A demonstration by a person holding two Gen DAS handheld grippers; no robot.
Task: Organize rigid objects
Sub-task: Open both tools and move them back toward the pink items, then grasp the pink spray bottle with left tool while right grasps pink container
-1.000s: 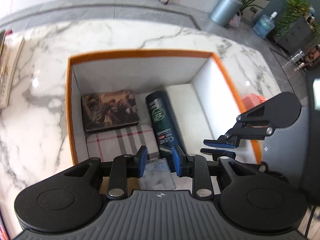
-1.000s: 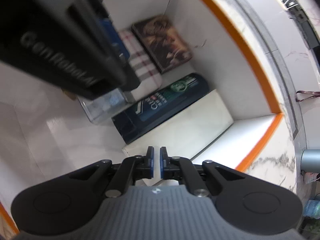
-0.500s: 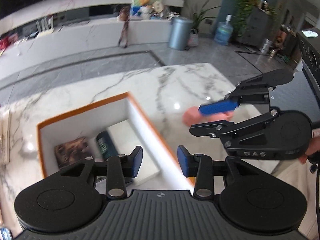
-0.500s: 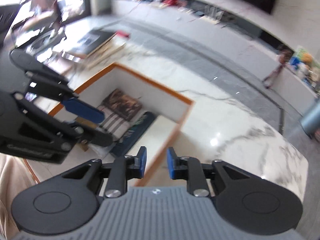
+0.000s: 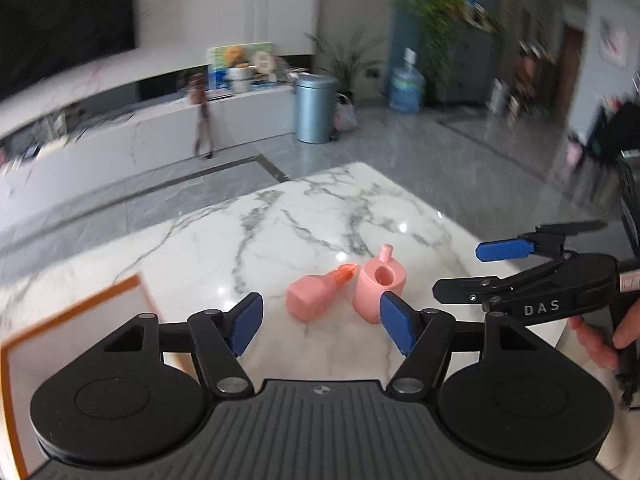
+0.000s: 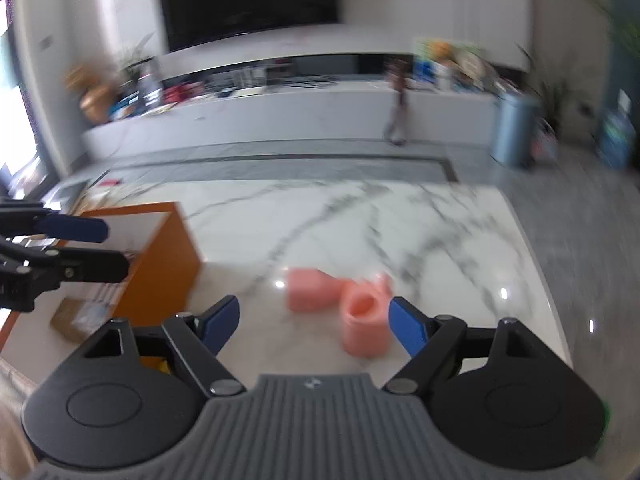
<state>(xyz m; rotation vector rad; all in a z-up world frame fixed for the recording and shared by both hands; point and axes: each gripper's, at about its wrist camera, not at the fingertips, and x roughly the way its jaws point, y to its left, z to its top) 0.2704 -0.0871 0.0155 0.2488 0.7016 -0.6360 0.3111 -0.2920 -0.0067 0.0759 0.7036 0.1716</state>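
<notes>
just ahead, pink bottle [image 5: 310, 297] lying flat, orange nozzle pointing up-right

On a marble table [image 5: 280, 232], a bottle [image 5: 316, 294] lies on its side just left of an upright cup-like container [image 5: 378, 286], the two almost touching. A box [image 6: 160, 256] sits at the table's left edge. Both grippers hang at the near side, the left gripper [image 5: 320, 322] left of the right gripper [image 6: 314, 322]. A bin [image 5: 316, 108] stands on the floor far behind
</notes>
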